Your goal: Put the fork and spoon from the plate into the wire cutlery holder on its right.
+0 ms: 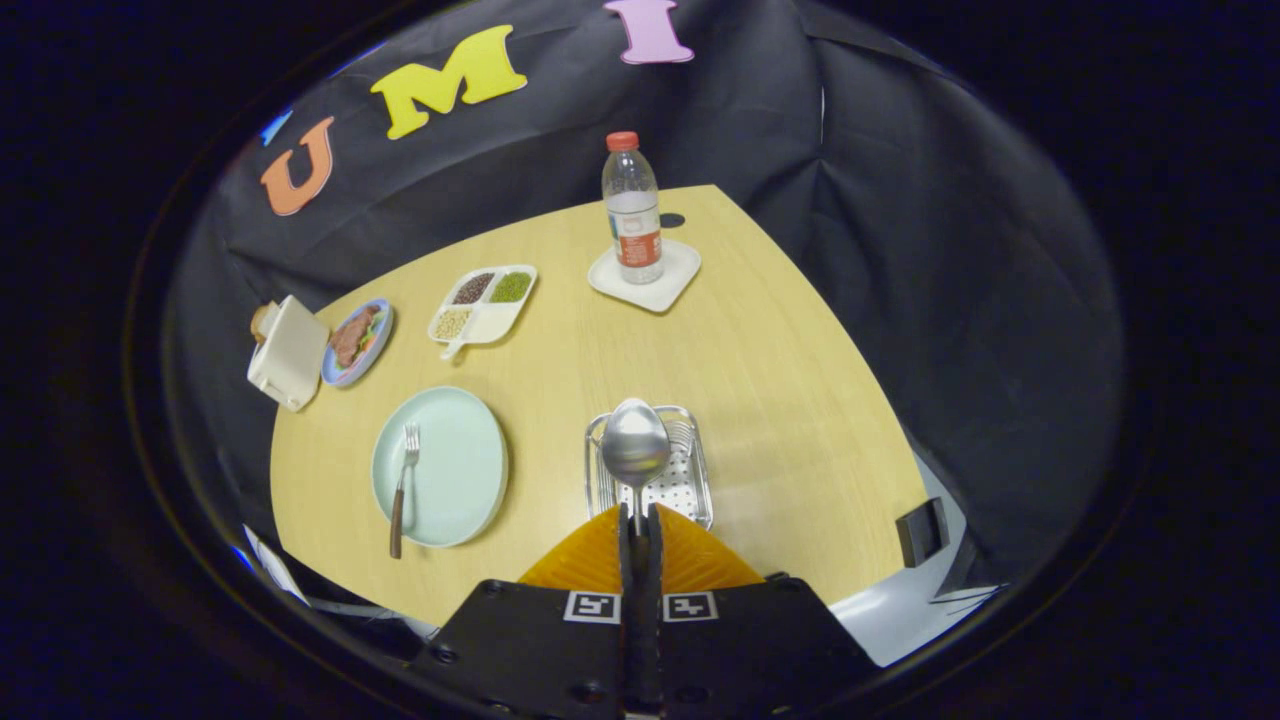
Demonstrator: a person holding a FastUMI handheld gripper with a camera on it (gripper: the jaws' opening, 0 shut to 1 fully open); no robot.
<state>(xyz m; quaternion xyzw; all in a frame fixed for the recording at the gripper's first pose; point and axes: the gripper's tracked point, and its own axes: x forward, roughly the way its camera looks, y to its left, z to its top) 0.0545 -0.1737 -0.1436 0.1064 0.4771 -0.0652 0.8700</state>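
My fingers point(640, 522) pinch the stiff, slick spoon point(635, 445) by its thin handle, low centre frame, over the wire cutlery holder point(700, 480).

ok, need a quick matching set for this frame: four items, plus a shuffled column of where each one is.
Items:
1. spoon
2. fork
3. bottle
4. wire cutlery holder

Places:
A. standing on a white coaster
B. lying on the pale green plate
C. on the table right of the plate
D. gripped by its handle in the tongs, bowl over the holder

Pairs: 1-D, 2-B, 3-A, 4-C
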